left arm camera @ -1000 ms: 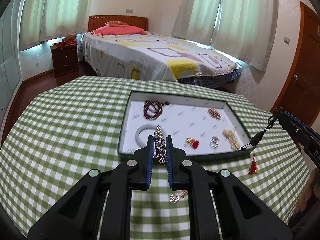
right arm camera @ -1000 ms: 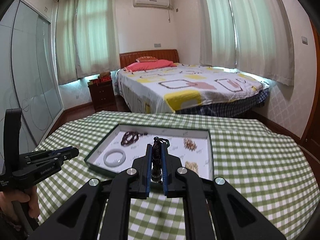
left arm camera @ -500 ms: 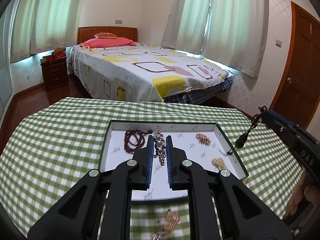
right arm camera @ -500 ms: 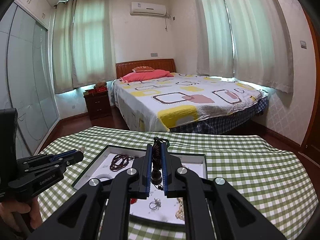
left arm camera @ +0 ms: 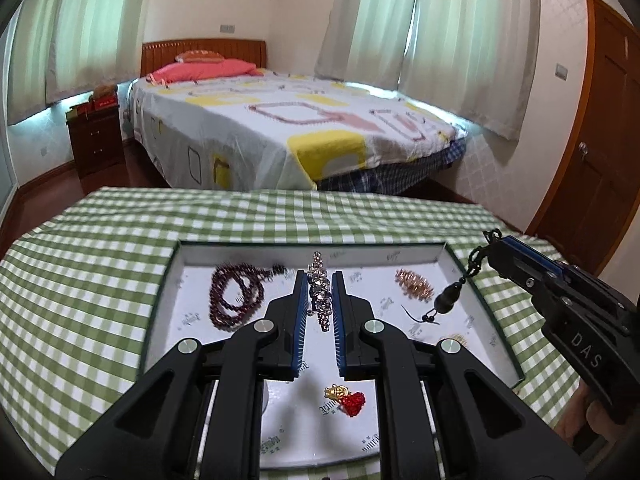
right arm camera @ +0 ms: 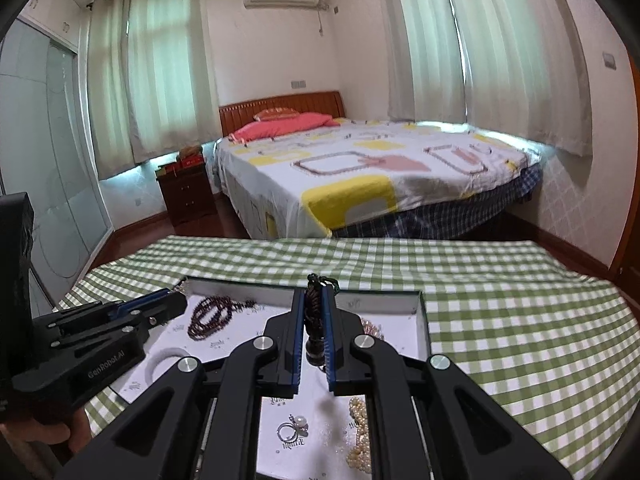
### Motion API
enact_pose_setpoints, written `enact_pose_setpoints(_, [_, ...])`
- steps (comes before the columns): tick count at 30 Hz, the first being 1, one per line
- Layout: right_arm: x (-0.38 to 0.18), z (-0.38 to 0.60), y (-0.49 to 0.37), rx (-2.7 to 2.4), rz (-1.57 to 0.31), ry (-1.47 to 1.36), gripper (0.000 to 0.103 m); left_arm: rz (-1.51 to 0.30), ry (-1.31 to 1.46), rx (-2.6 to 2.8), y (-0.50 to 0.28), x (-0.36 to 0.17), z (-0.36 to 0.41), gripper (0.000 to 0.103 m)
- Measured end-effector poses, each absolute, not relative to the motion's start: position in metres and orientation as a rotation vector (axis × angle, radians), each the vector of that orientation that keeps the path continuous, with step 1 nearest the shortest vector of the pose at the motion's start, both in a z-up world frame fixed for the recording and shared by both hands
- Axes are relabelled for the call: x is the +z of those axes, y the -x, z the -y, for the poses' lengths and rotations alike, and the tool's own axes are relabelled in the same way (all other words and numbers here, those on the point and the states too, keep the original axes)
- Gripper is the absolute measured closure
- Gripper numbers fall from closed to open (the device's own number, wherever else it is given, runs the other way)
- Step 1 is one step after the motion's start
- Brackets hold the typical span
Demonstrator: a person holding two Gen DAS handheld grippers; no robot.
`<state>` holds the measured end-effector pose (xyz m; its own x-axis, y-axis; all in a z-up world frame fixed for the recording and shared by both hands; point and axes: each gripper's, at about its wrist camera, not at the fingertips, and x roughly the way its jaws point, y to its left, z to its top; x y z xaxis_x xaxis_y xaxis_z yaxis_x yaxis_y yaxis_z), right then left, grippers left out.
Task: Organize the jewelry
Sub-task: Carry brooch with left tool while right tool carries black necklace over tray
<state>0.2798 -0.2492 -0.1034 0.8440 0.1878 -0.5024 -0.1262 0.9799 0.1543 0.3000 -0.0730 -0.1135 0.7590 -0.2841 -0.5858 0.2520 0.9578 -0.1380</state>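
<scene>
A shallow white jewelry tray (left arm camera: 444, 254) with a dark rim lies on the green checked table. My left gripper (left arm camera: 320, 280) is shut on a sparkling crystal bracelet (left arm camera: 320, 300) and holds it above the tray's middle. My right gripper (right arm camera: 314, 292) is shut on the cord of a dark pendant necklace (right arm camera: 315, 332); the pendant (left arm camera: 448, 300) hangs over the tray's right side. In the tray lie a dark red bead necklace (left arm camera: 236, 296), a rose-gold piece (left arm camera: 414, 283), a gold and red charm (left arm camera: 346, 398), a white bangle (right arm camera: 160, 360), a ring (right arm camera: 294, 432) and pearls (right arm camera: 360, 440).
The table (right arm camera: 520, 328) carries a green and white checked cloth. Beyond its far edge stand a bed (left arm camera: 288, 128) and a dark nightstand (left arm camera: 94, 140). A wooden door (left arm camera: 600, 140) is at the right. The left gripper body (right arm camera: 92, 344) shows at the left of the right wrist view.
Both grippers have moved forward over the tray with their pieces still held. The loose pieces on the cloth in front of the tray have dropped out of view.
</scene>
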Motion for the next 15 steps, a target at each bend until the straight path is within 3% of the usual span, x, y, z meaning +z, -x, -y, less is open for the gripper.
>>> enact_pose_setpoints(15, [-0.155,0.246,-0.31,0.166,-0.704,-0.12,0.094,-0.781,0.008,-0.27,-0.332,-0.163,0.086,0.091])
